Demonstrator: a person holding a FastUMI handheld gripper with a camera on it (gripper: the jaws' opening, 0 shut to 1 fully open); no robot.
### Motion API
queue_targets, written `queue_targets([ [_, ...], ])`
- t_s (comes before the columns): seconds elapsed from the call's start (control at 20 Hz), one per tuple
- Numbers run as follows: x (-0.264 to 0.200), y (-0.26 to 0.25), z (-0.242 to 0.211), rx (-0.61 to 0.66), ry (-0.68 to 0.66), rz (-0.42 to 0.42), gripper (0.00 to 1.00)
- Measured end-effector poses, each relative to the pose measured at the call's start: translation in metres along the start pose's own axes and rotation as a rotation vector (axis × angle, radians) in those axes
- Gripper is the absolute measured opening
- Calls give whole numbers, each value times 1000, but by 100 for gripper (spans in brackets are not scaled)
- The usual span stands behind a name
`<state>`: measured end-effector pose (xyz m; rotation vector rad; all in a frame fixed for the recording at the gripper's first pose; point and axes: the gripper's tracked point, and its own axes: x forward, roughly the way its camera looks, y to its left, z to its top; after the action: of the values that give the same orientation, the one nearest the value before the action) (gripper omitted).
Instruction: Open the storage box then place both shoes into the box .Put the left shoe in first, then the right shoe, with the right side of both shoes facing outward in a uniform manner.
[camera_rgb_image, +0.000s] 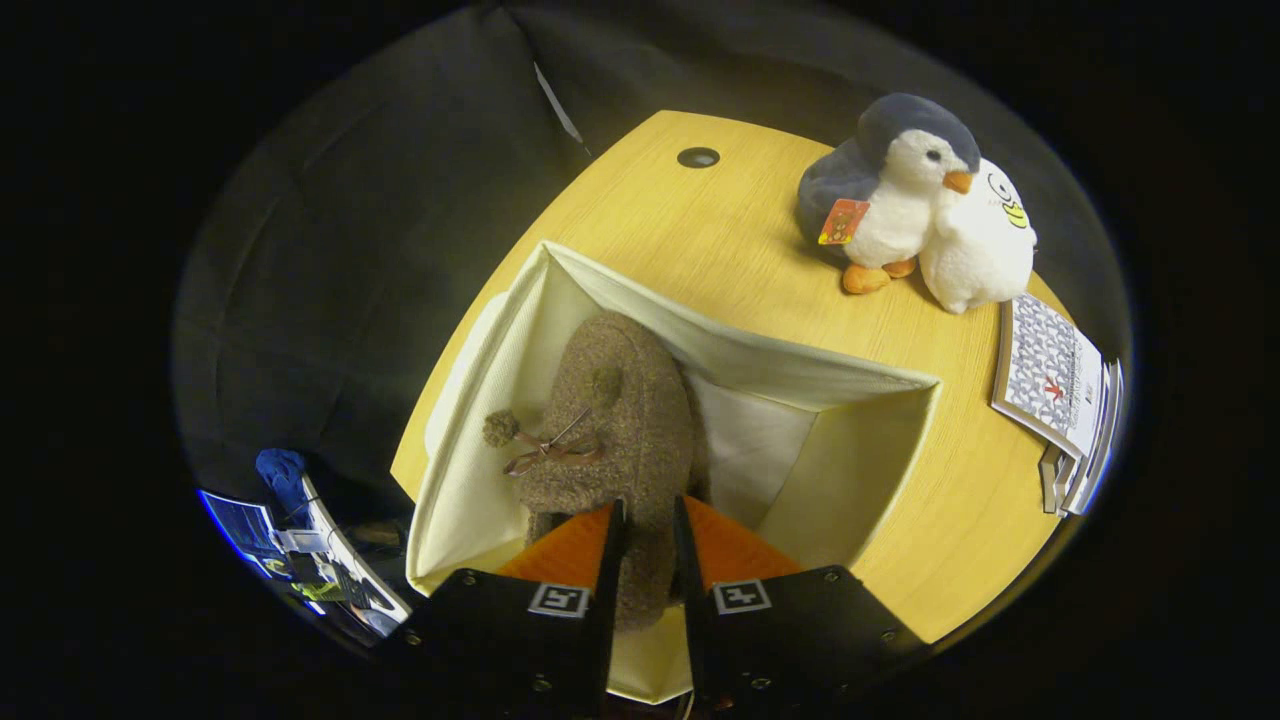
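A fuzzy brown shoe (615, 420) with a pompom and a small ribbon bow hangs toe-forward over the open cream fabric storage box (860, 460). My gripper (648, 520) is shut on the shoe's heel end, both fingers pressing its sides. The shoe sits low in the left part of the box, near the left wall. The box's bottom to the right of the shoe is bare white lining. Whether the shoe touches the box floor is hidden.
The box stands on a light wooden table (720, 250) with a cable hole (698, 157) at the back. Two plush penguins (915, 205) sit beyond the box on the right. A stack of booklets (1065, 395) lies at the right edge.
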<state>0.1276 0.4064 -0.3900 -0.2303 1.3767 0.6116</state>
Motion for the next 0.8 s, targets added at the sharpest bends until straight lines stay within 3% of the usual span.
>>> queue_targets([
  [0.05,-9,1,0,-7,-14,7,37],
  [0.15,-28,11,-3,-19,-42,57,65],
  [0.2,-43,12,-4,-24,-61,75,88],
  [0.25,-57,12,-2,-21,-94,89,96],
  [0.55,-145,-22,9,28,-417,77,98],
  [0.8,-250,-68,5,86,-731,-25,98],
])
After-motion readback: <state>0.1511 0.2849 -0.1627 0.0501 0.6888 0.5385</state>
